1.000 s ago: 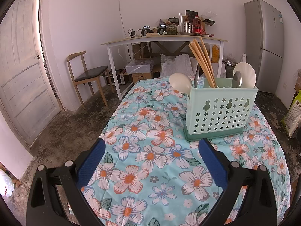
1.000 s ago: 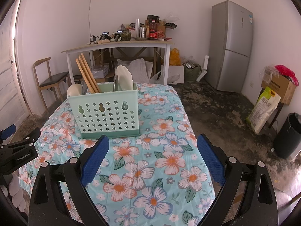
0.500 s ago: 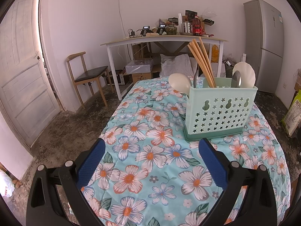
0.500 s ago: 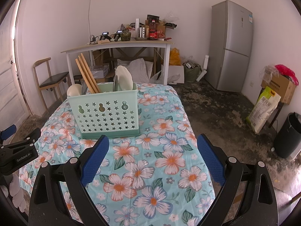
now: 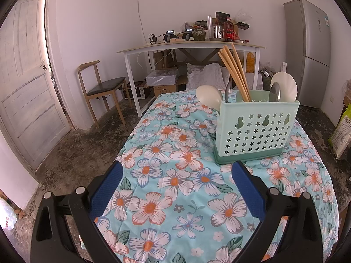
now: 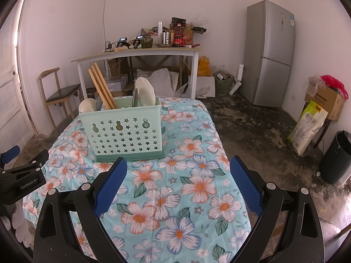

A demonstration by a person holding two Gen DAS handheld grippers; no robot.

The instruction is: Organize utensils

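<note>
Seemingly we were finished or between picks: both the left gripper [image 5: 175, 182] and right gripper [image 6: 177, 175] hung wide open and empty before the pale-green perforated plastic utensil caddy [image 5: 255, 131], which already held wooden chopsticks [image 5: 234, 74] and spoons near the flowered tablecloth's [image 5: 175, 197] far edge, so any next move called for finding a loose utensil.

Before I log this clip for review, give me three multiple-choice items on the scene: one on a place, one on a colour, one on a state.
1. Where does the mint-green star-punched plastic utensil caddy stand?
A. on the floral tablecloth
B. on the wooden chair
C. on the floor

2. What colour are the gripper pads?
A. red
B. blue
C. yellow

3. How are the two grippers?
A. both shut on chopsticks
B. one open, one shut
C. both open and empty

Answers: 1 A, its base sits on the flowered cloth; 2 B, the pads show blue in both views; 3 C, left gripper and right gripper have wide-apart fingers holding nothing, while the wooden chopsticks stay in the caddy.
</note>
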